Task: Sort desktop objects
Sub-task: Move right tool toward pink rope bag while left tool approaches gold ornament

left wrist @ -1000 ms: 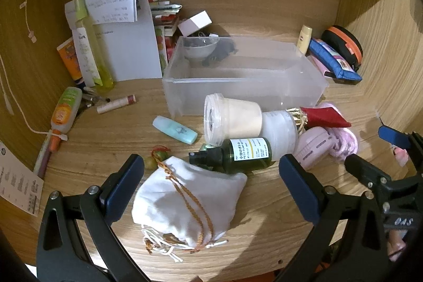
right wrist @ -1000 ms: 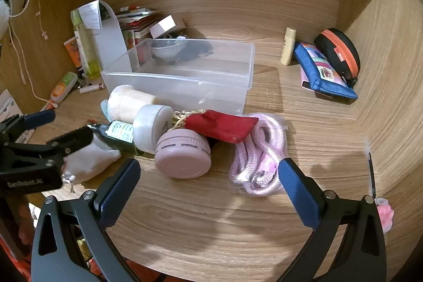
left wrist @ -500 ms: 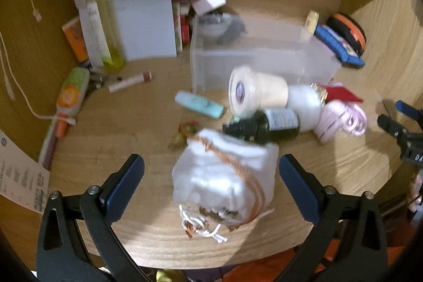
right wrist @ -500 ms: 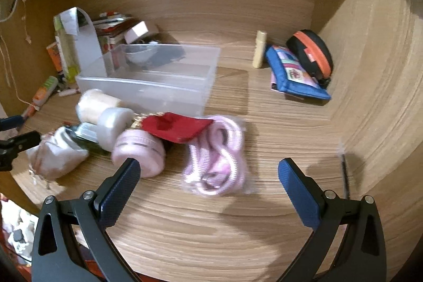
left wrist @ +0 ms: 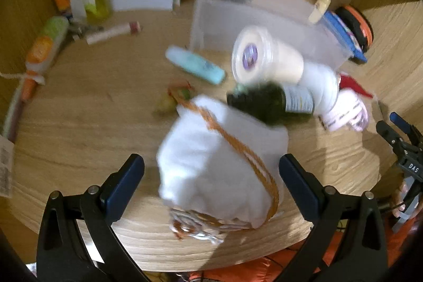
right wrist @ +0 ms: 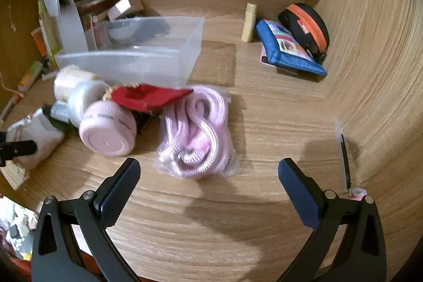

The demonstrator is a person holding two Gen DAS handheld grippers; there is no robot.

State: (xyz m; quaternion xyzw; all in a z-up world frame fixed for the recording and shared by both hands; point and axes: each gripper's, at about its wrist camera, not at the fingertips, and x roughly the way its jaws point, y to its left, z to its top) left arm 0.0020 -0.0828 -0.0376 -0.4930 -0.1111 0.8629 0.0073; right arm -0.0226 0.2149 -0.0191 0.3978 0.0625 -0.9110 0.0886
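Far left on the desk (left wrist: 79, 107): an orange-green tube (left wrist: 43, 49) by the wall, a pale stick w/ a red cap (left wrist: 112, 31) next to it. Moving right, a teal tube (left wrist: 195, 65) lies flat in front of the clear plastic bin (right wrist: 148, 62).

The left gripper (left wrist: 211, 181) hangs over the white drawstring pouch (left wrist: 219, 165) – fingers spread wide, holding nothing, the pouch sitting between them near the desk's front edge. An orange cord runs across the pouch. Picture is blurred here.

Just behind the pouch, touching it, a dark green bottle (left wrist: 272, 102) on its side. Behind that a cream tub (left wrist: 267, 57) tipped over, lid facing front, right up against the bin. Next along: a white jar (right wrist: 84, 99), a pink jar (right wrist: 108, 128) on its side, a red pouch (right wrist: 148, 97) partly on top of the pile.

The right gripper (right wrist: 208, 186) is also wide open and empty – the bagged pink rope (right wrist: 195, 134) lies just ahead of it, touching the red pouch.

Far right, at the back corner: a small cream stick (right wrist: 249, 21) standing, then a blue pouch (right wrist: 288, 49) leaning on a black-orange case (right wrist: 306, 25).
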